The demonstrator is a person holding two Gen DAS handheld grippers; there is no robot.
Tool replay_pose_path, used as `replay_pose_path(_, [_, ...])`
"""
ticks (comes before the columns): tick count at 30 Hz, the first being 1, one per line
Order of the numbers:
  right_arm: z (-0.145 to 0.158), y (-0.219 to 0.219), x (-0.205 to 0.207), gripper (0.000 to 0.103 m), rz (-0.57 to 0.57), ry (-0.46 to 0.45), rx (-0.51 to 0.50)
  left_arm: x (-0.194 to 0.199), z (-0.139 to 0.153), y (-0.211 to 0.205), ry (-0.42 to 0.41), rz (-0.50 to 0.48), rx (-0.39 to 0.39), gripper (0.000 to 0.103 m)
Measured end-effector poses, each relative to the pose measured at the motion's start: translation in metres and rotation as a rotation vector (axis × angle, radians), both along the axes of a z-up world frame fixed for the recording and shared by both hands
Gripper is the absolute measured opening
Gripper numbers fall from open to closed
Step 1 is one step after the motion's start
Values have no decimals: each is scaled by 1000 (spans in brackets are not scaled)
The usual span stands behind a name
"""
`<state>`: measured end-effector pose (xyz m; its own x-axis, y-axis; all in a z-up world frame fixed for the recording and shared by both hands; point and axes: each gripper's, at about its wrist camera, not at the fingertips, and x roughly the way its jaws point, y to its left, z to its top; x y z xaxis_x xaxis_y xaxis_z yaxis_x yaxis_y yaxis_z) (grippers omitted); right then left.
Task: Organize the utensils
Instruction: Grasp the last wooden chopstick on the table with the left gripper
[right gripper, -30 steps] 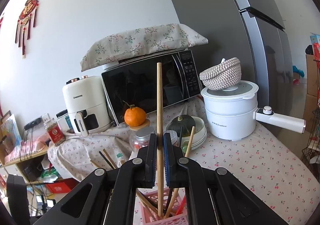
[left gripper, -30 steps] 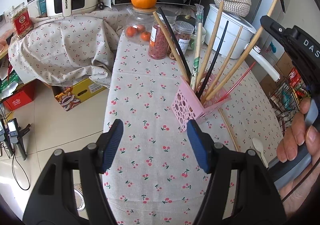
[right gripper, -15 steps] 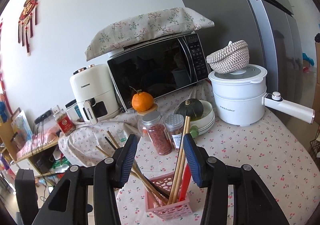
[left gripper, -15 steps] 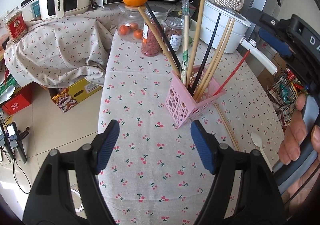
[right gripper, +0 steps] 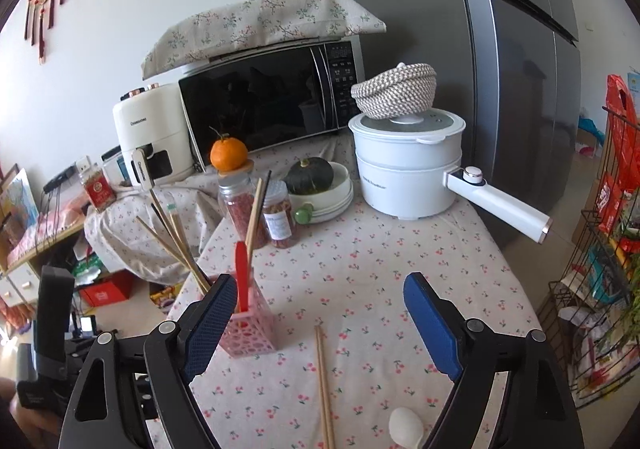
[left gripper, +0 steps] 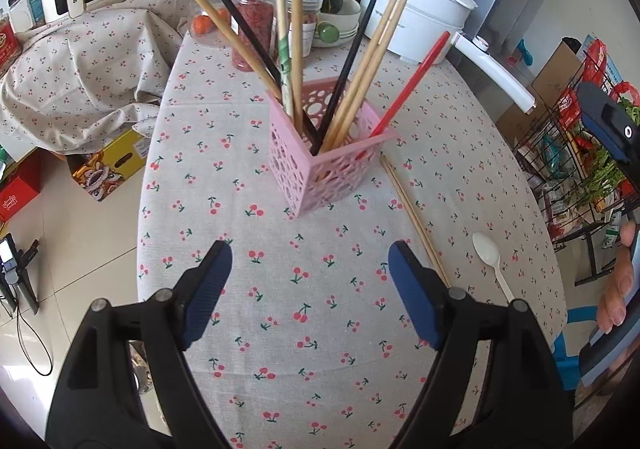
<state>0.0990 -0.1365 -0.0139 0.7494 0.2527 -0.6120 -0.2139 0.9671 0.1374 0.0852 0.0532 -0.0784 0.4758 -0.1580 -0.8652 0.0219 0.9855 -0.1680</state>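
A pink perforated basket (left gripper: 320, 165) stands at the centre of the left wrist view on a desk (left gripper: 280, 329) covered in cherry-print cloth, bristling with wooden, black and red chopsticks (left gripper: 356, 77) that lean outward in all directions. Just right of the basket, a loose pair of wooden chopsticks (left gripper: 414, 215) lies flat on the cloth, and a white plastic spoon (left gripper: 490, 257) rests near them toward the right edge. The left gripper (left gripper: 310, 291) hovers at the bottom of the frame, its blue fingers (left gripper: 208, 289) spread wide and holding nothing. In the right wrist view, the right gripper (right gripper: 320, 325) is likewise spread and empty, with the loose chopsticks between its fingers and the basket at lower left.
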Motion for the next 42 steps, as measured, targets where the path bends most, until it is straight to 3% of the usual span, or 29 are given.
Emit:
replay_pose_path(7, [-34,-45,6,88,-68,215,-26,7,-17,-39,70,-14,-8,81])
replay_pose_path(16, [-82,-92,12,88,-156,483,-34,21,-37,-98,67,-44,33,81])
replay_pose_path(18, [-91,-98,11,88,-151,520,-45,27,-45,-107,69,-36,38,76])
replay_pose_path(24, [-104,-105,9,88,-115,560,-99,50,-70,-116,88,47,7,40])
replay_pose_path(32, [-115,-108,10,88,-86,597,-115,73,-84,-128,59,101,41,32])
replay_pose_path(37, [-120,-108,13,88,-80,612,-120,77,-84,-130,50,95,98,14])
replay_pose_path(42, [-125,-108,14,88,-77,631,-123,79,-84,-127,75,64,80,10])
